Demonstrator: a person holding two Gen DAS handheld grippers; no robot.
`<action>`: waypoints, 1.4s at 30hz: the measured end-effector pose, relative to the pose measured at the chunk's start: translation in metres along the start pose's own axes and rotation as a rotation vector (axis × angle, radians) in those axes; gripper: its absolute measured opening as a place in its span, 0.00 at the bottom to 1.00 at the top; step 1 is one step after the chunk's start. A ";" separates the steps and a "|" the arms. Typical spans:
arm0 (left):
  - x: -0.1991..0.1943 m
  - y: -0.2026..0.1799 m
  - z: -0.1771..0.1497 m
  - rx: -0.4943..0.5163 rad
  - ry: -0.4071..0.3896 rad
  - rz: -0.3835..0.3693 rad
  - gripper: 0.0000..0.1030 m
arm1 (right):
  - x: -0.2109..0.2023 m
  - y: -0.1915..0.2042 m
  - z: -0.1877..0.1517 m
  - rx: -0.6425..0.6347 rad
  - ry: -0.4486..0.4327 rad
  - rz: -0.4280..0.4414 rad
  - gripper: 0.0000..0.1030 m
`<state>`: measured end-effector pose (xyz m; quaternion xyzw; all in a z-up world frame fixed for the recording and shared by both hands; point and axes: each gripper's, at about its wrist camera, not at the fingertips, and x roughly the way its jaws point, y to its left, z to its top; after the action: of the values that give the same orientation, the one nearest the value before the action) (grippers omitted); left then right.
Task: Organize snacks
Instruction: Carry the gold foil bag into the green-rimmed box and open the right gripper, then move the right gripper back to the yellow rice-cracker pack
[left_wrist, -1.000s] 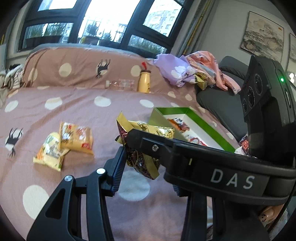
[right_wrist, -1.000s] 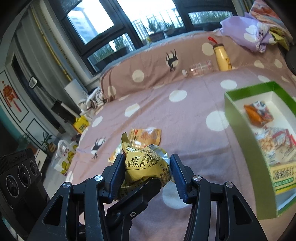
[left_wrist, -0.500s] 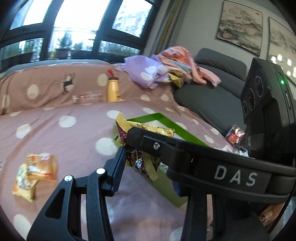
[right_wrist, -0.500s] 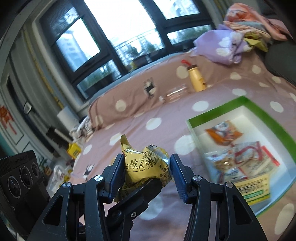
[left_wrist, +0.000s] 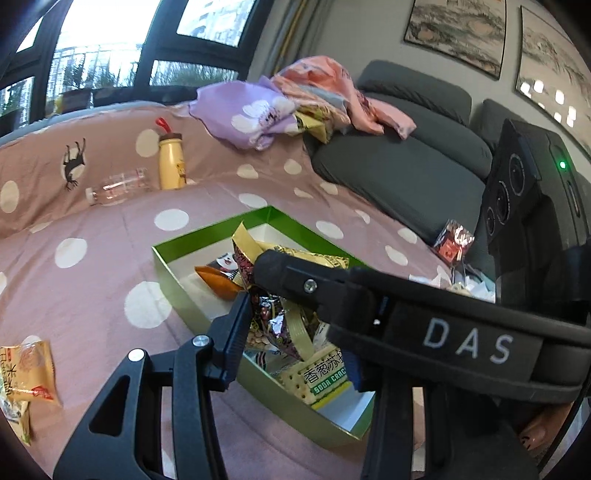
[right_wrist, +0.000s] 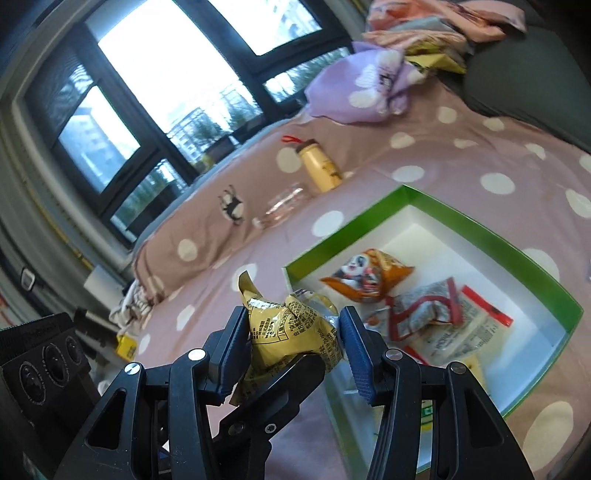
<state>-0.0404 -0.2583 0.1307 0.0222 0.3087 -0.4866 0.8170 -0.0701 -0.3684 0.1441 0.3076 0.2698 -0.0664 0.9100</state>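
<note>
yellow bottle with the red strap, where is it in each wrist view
Left wrist view: the yellow bottle stands upper left, against the raised polka-dot cover, right of the clear bottle lying on its side.
Right wrist view: it sits just above centre, tilted in the picture, with the clear bottle below and left of it.
Shared landmark: the green box, lying nearer the camera than the bottle in both.
</note>
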 end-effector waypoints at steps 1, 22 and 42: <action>0.003 0.000 0.000 0.000 0.009 -0.002 0.42 | 0.002 -0.005 0.001 0.015 0.003 -0.009 0.52; 0.036 -0.001 -0.006 -0.133 0.114 -0.068 0.54 | 0.004 -0.042 0.007 0.154 -0.037 -0.165 0.54; -0.130 0.092 -0.061 -0.265 0.027 0.359 0.91 | 0.019 0.026 -0.015 -0.050 -0.034 -0.127 0.87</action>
<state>-0.0394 -0.0879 0.1251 -0.0244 0.3720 -0.2883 0.8820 -0.0536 -0.3375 0.1375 0.2659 0.2748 -0.1225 0.9159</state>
